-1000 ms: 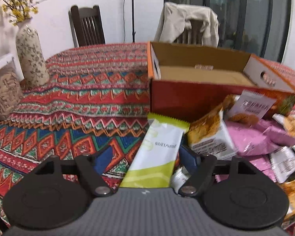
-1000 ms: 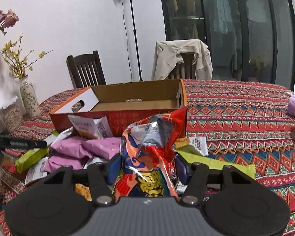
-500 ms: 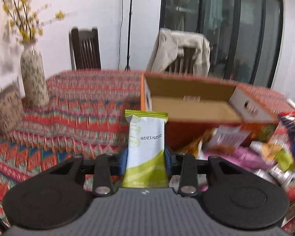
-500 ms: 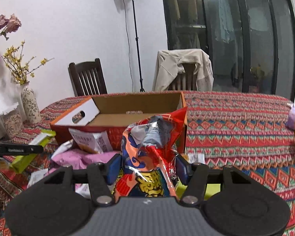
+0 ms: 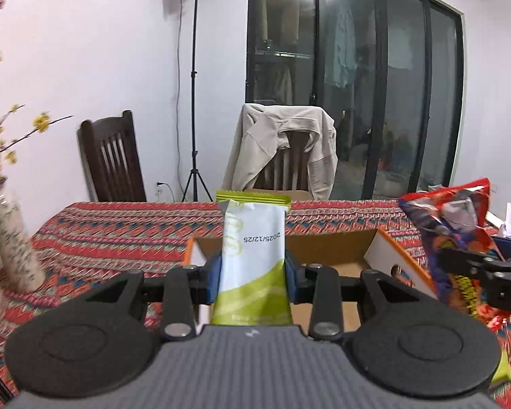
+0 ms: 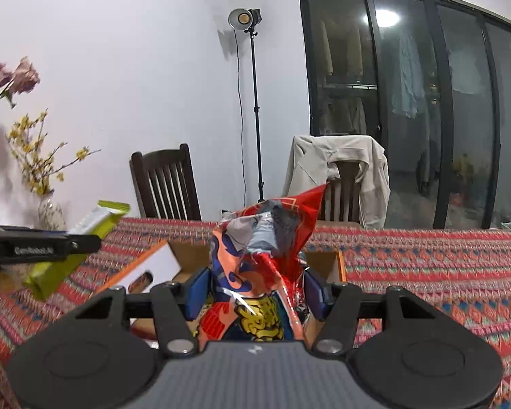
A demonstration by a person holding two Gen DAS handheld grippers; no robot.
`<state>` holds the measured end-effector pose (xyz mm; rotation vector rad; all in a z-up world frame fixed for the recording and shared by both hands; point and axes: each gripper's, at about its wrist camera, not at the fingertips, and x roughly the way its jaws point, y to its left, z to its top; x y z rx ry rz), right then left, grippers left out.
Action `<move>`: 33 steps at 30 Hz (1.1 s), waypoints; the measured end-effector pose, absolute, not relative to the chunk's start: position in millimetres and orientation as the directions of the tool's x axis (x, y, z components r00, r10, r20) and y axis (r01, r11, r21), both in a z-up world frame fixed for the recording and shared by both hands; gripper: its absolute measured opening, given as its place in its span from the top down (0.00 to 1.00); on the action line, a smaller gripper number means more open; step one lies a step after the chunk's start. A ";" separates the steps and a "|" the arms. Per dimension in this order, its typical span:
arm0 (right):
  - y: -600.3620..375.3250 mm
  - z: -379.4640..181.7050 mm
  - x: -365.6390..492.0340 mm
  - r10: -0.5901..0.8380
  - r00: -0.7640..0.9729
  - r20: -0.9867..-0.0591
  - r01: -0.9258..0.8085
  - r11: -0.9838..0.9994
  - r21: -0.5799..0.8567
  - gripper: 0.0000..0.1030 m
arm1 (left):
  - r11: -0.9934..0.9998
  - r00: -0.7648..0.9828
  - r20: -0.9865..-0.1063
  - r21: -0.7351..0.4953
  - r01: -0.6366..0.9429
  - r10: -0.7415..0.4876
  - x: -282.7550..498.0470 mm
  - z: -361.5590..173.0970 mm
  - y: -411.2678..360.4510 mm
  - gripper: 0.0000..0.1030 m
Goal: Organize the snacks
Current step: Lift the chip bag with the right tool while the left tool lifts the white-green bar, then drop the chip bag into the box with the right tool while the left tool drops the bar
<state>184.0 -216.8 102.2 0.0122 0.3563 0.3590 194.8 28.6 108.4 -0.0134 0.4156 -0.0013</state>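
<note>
Left gripper (image 5: 252, 281): clamped on green-white snack bar (image 5: 252, 255) — long axis upright.
Right gripper (image 6: 255, 289): pinching red snack bag (image 6: 265, 259).
Cardboard box (image 5: 327, 248): just ahead, below both — left nearer.

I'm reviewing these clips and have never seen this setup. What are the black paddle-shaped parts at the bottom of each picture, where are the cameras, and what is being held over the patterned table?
There is no robot here: a person carries one hand-held gripper in each hand, and a fisheye camera on each looks forward along its two fingers. The black parts at the bottom are the gripper's own body.

The left view shows the left hand-held gripper shut on a green and white snack bar that stands upright. The right view shows the right hand-held gripper shut on a crinkled red and blue snack bag. Each gripper also shows at the edge of the other's picture.

Below and ahead lies an open cardboard box on a table with a red patterned tablecloth. A vase with yellow flowers stands at the left. Behind are two chairs, one draped with a beige jacket.
</note>
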 end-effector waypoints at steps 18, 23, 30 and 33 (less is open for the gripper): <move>-213.5 47.6 307.2 0.309 0.847 -0.432 -0.276 0.951 0.139 0.44 | 0.996 0.854 -0.520 -0.071 -0.061 0.015 303.1 40.8 35.2 0.65; -205.1 32.3 316.5 0.304 0.828 -0.472 -0.285 0.952 0.113 0.44 | 0.995 0.845 -0.534 -0.067 -0.071 0.024 304.8 30.0 38.4 0.61; -206.6 29.4 316.4 0.294 0.824 -0.484 -0.273 0.955 0.115 0.00 | 0.989 0.873 -0.482 -0.070 -0.127 0.078 291.6 38.5 40.9 0.00; -208.4 30.5 312.1 0.291 0.827 -0.481 -0.268 0.956 0.118 0.00 | 0.989 0.888 -0.453 -0.079 -0.129 0.080 287.2 45.0 41.0 0.00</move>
